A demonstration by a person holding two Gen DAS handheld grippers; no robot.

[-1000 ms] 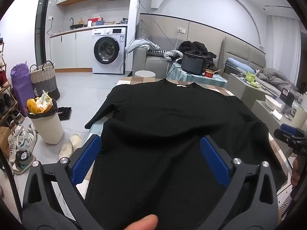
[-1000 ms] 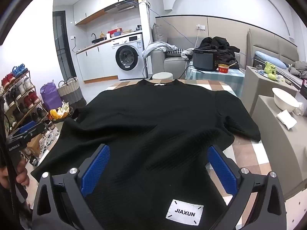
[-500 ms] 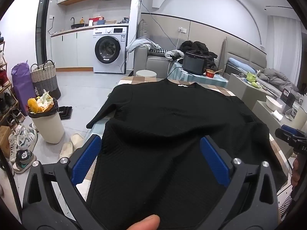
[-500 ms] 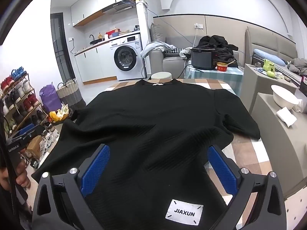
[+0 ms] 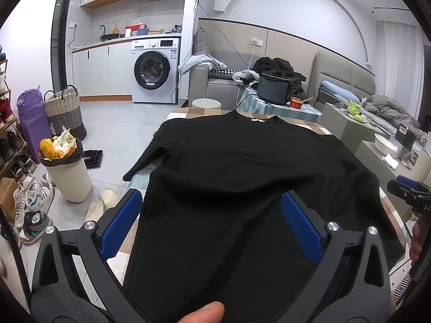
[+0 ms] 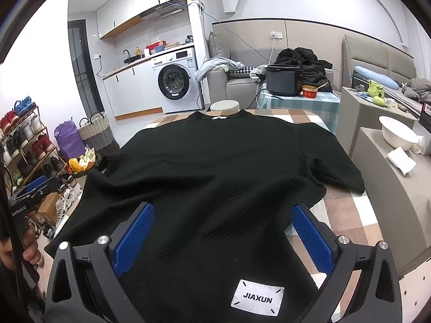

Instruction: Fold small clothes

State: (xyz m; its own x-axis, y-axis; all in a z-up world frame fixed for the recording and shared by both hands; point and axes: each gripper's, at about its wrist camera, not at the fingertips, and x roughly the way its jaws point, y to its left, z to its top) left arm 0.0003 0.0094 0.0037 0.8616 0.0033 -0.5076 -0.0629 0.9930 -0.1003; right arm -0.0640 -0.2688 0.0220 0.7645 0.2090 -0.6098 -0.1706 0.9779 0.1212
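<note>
black ribbed T-shirt (image 6: pixel 215 167) | soft, limp, light | left gripper (image 5: pixel 211 223), right gripper (image 6: pixel 221 231) both spread wide, empty | hem probably below fingers; pinch there

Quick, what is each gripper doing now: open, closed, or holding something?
Left gripper: open, above the black shirt, gripping nothing.
Right gripper: open, above the same shirt, gripping nothing.

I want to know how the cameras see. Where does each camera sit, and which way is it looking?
Left wrist view: sits on the left tongs, looking forward over the black shirt toward the washing machine; its open blue pads, a fingertip and the right tongs show.
Right wrist view: sits on the right tongs, looking along the shirt past its JIAXUN label; its open pads and the hand holding the left tongs show.
Both share the shirt, checked table, washing machine and cooker.
</note>
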